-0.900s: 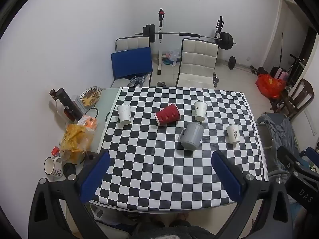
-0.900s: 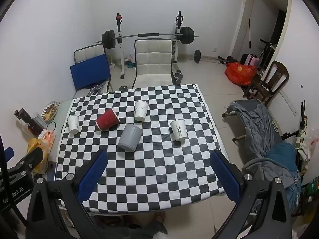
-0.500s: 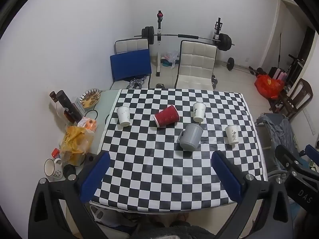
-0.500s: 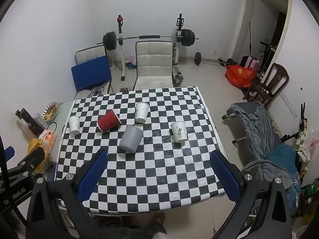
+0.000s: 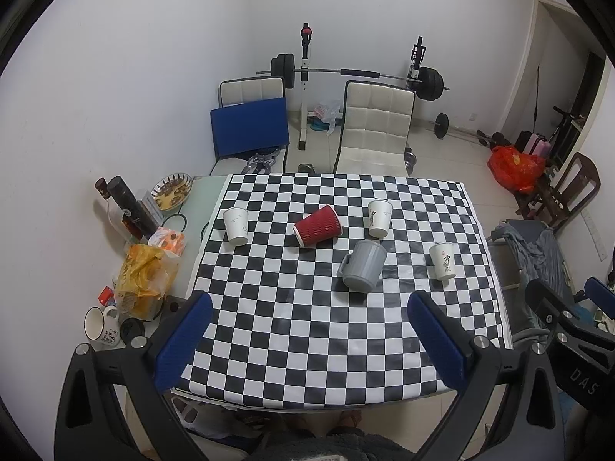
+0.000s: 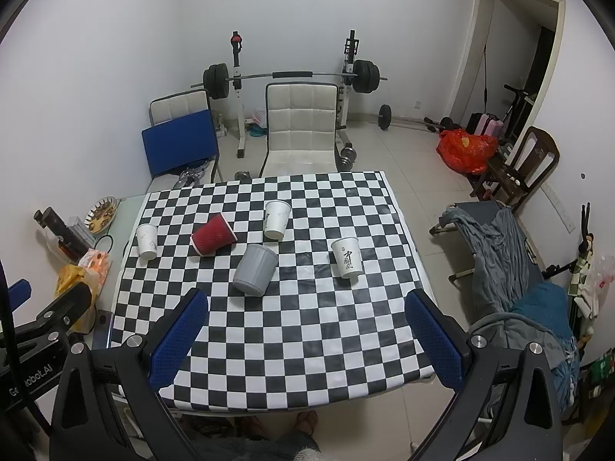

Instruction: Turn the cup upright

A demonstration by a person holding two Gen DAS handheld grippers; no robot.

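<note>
A red ribbed paper cup [image 5: 317, 225] lies on its side on the checkered table [image 5: 307, 326]; it also shows in the right wrist view [image 6: 212, 234]. A grey mug [image 5: 362, 266] stands upside down near the middle, also in the right wrist view [image 6: 255, 269]. Three white paper cups stand upright: left [image 5: 236, 226], middle [image 5: 378, 218], right [image 5: 442, 261]. My left gripper [image 5: 307, 340] and right gripper [image 6: 307, 338] are both open and empty, held high above the table's near edge.
A side surface left of the table holds bottles [image 5: 130, 207], a yellow bag [image 5: 144, 284], a bowl [image 5: 172, 191] and a mug [image 5: 100, 324]. Two chairs [image 5: 374, 130] and a barbell rack stand behind. A cot with clothes [image 6: 515, 269] is at the right.
Both grippers have risen and drawn back slightly, so the table looks a little smaller and lower. The cups have not moved.
</note>
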